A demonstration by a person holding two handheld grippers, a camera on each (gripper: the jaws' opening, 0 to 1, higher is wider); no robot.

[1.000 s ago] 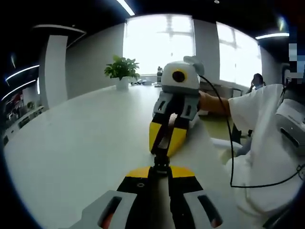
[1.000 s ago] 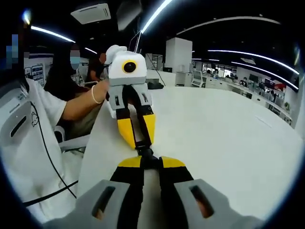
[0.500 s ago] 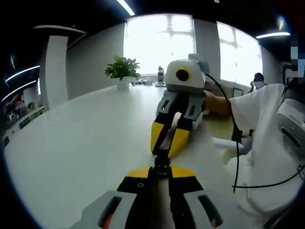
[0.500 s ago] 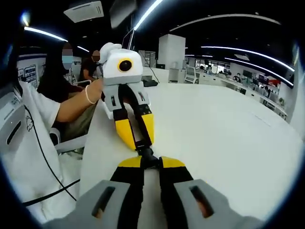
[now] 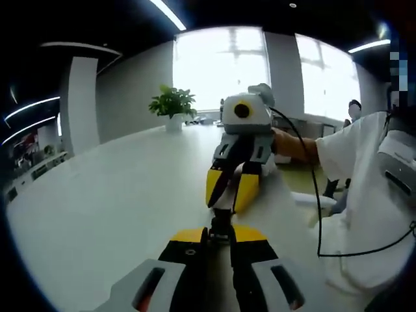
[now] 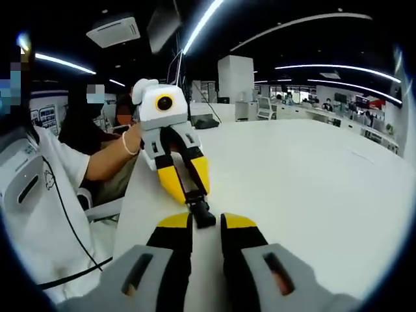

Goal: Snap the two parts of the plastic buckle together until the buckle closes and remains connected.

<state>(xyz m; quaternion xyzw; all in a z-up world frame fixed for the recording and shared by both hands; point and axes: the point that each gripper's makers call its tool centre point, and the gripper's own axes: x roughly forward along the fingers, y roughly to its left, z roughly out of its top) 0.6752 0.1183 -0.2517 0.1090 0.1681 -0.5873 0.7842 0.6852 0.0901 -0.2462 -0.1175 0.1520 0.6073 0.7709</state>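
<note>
Table (image 5: 97, 195): large white top, fills the lower part of both views (image 6: 312, 182); both grippers are above it near its edge by the person.
Person: white sleeve (image 5: 364, 169) at right of the left gripper view, at left of the right gripper view (image 6: 39, 188); a black cable (image 5: 316, 195) hangs in front of the sleeve.
Background: bright windows and a potted plant (image 5: 172, 104) at the far end of the table in the left gripper view; ceiling light strips, a white pillar and other seated people in the right gripper view.
Right gripper (image 5: 229, 201): seen head-on in the left gripper view, yellow tips pointing down toward the camera; in its own view (image 6: 207, 224) the jaws stand apart with a gap between the tips, and the buckle's near end lies in that gap; cannot tell whether the tips touch it.
Left gripper (image 5: 220, 235): own jaws pressed in on the near end of the buckle; in the right gripper view (image 6: 188, 190) its yellow tips pinch the far end of the black piece.
Buckle (image 6: 200, 212): small, black plastic, held in the air between the two grippers' tips, above the table; in the left gripper view (image 5: 221, 222) it sits between both sets of tips. Whether the two parts are latched cannot be told.
</note>
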